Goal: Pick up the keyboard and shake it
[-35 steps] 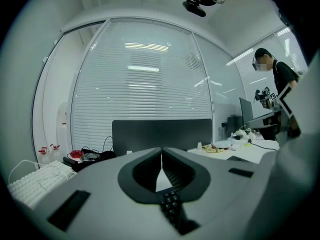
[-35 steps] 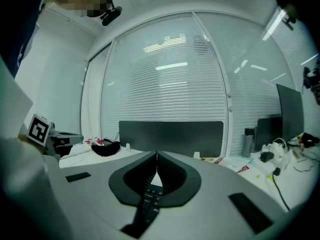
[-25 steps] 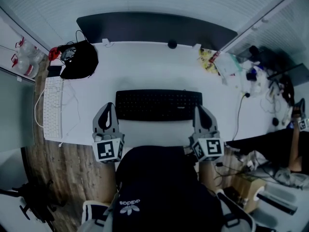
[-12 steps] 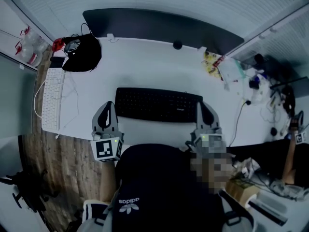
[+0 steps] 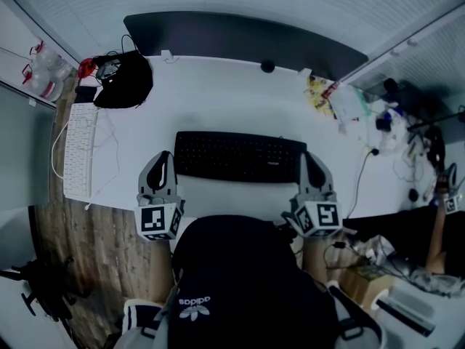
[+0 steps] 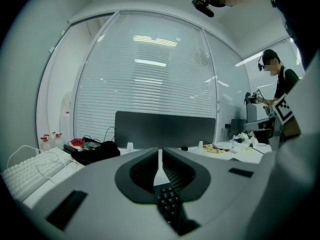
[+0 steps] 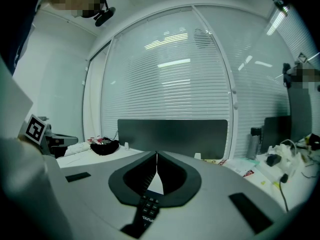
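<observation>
Two hand-held grippers flank the black keyboard [image 5: 240, 157], which lies flat near the middle of the white desk [image 5: 232, 100], not yet lifted.

Little has changed over the last second. The left gripper [image 5: 166, 155] has stayed at the keyboard's near left corner and the right gripper [image 5: 304, 155] at its near right corner. The keyboard has not shifted on the desk. The only difference we find from the earlier frame is a slight swing of the head camera, which carries the black bag [image 5: 123, 84] and the white keyboard [image 5: 78, 151] at the far left a little across the picture.

Both tools are closed to a narrow slit with their tips meeting, and neither holds anything. Each gripper view shows dark keys just below the closed jaws, not between them. We cannot tell whether either gripper touches the keyboard.

We judge the task to be at its start, the hands poised but no grip taken. To pick the keyboard up, we would expect the jaws to open and close on its two ends. A pinch that is uneven between left and right could let the long board tip or slip once the shaking begins.
</observation>
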`<state>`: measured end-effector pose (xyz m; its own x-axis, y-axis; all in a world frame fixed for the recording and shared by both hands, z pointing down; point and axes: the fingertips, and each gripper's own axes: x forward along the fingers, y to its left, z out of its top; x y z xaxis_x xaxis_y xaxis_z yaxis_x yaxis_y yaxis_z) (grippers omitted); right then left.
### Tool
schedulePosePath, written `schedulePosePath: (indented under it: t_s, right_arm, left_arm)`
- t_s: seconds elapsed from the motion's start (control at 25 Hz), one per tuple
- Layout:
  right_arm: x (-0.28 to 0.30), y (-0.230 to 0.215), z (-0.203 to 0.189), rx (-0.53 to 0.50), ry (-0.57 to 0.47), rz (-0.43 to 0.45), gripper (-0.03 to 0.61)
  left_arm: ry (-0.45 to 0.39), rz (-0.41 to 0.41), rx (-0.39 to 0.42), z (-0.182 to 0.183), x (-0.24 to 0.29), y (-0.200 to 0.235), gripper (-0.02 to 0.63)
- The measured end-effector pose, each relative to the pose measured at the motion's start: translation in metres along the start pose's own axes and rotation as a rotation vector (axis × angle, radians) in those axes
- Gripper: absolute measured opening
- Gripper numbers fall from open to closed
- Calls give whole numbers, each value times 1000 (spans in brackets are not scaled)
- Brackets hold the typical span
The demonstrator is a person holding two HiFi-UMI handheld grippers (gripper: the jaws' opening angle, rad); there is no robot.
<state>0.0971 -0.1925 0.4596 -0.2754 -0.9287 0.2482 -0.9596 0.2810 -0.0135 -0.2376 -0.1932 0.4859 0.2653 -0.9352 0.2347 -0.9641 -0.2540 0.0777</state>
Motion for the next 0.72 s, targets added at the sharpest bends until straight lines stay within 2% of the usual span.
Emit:
schedulePosePath:
  t_s: [0.12,0.2,0.28,0.44,0.72]
  right_arm:
    - [1,-9,-7,1,15,-8,6]
    - [3,-16,-12,8,33,-18,6]
    - [4,-23,-19,11,51,-34,6]
    - [6,-40,-38,30,105,-78,8]
    - [21,-64,-76,25,223,-105,8]
  left_arm:
    - [49,-33,-25,-14,8,-4,8]
    - [65,-37,-4,-19,13,-3,11]
    - [104,-50,16,-31,19,-2,61]
    - [176,-65,-22,-50,29,-2,100]
    - [304,-70,-79,-90,50,5,123]
